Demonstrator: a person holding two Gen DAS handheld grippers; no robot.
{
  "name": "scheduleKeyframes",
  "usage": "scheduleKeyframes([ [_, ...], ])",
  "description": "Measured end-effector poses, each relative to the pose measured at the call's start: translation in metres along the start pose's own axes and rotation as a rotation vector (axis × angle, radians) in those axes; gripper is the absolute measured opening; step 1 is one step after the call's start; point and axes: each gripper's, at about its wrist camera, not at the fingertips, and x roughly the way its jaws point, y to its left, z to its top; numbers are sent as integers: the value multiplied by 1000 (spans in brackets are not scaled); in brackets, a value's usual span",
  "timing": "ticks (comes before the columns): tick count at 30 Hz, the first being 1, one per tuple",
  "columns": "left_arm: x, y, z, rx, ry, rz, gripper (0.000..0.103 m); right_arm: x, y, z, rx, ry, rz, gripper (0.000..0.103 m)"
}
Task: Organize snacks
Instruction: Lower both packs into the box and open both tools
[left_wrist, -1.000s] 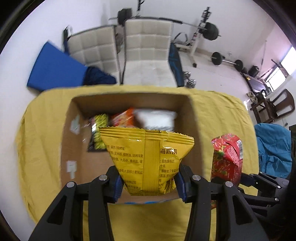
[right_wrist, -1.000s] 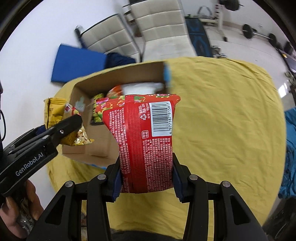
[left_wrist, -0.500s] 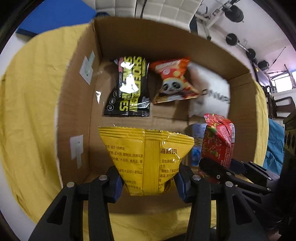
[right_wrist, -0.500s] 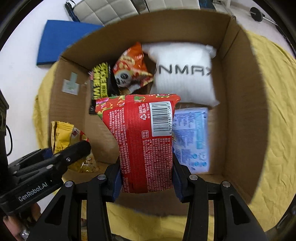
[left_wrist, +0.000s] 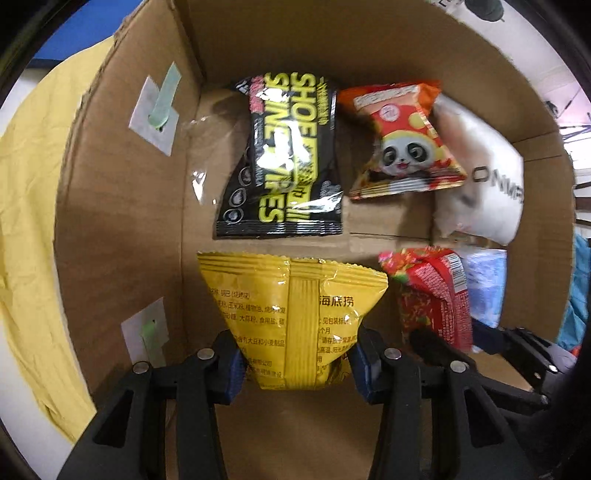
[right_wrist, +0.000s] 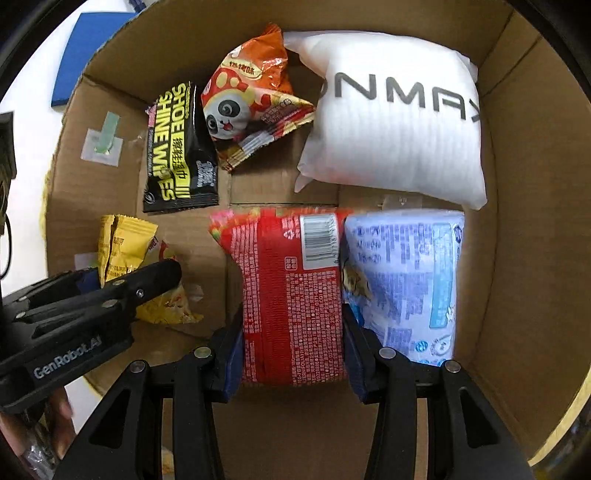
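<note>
Both grippers are down inside an open cardboard box (left_wrist: 122, 221) (right_wrist: 517, 258). My left gripper (left_wrist: 295, 360) is shut on a yellow snack bag (left_wrist: 291, 314), held near the box's left wall; the same bag (right_wrist: 125, 254) shows at the left of the right wrist view. My right gripper (right_wrist: 291, 356) is shut on a red snack bag (right_wrist: 291, 295), close beside a pale blue packet (right_wrist: 406, 273) lying on the box floor. The red bag (left_wrist: 436, 291) sits to the right of the yellow one.
On the box floor lie a black shoe-wipes pack (left_wrist: 284, 162) (right_wrist: 177, 151), an orange panda snack bag (left_wrist: 402, 144) (right_wrist: 251, 99) and a white padded pouch (left_wrist: 480, 184) (right_wrist: 399, 122). A yellow cloth (left_wrist: 29, 184) covers the table around the box.
Both grippers have moved from above the table down into the box with their bags. The box walls now fill both views.
</note>
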Motion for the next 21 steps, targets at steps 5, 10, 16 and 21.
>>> scheduleKeyframes([
  [5, 6, 1, -5, -20, -8, 2, 45, 6, 2, -6, -23, -11, -29, 54],
  [10, -1, 4, -8, -39, -37, 11, 50, 0, 3, -6, -52, -39, -69, 61],
  [16, -24, 3, -12, -55, -100, 13, 77, -18, -6, -8, -69, -88, -115, 68],
  [21, -41, -7, -19, -47, -138, 29, 100, -36, -22, -14, -57, -134, -143, 76],
])
